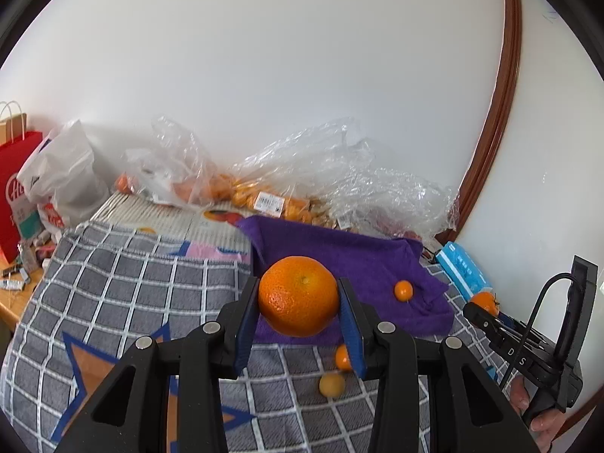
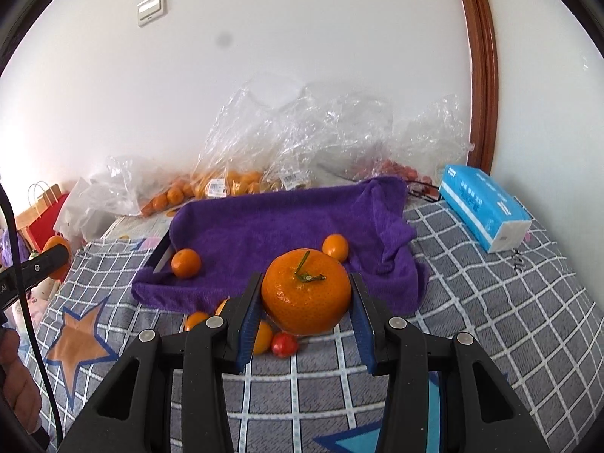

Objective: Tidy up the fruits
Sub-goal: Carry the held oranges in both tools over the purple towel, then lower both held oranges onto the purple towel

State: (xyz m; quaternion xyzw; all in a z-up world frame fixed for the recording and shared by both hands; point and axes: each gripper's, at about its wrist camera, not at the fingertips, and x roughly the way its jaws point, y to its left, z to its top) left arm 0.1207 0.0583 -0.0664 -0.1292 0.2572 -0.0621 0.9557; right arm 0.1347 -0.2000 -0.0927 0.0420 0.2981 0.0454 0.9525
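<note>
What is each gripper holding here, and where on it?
Left gripper clamps a stemless orange by its sides; right gripper clamps a stemmed orange likewise.

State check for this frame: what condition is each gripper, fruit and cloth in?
Left gripper: shut on a smooth orange, lifted.
Right gripper: shut on a stemmed orange, lifted.
Purple towel: spread, rumpled at right.
Small red fruit: loose on checked blanket.

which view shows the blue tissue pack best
The right wrist view: the blue rectangular tissue pack lies whole and unobstructed on the checked blanket. In the left wrist view it appears smaller near the edge, its near end hidden behind the other gripper.
</note>
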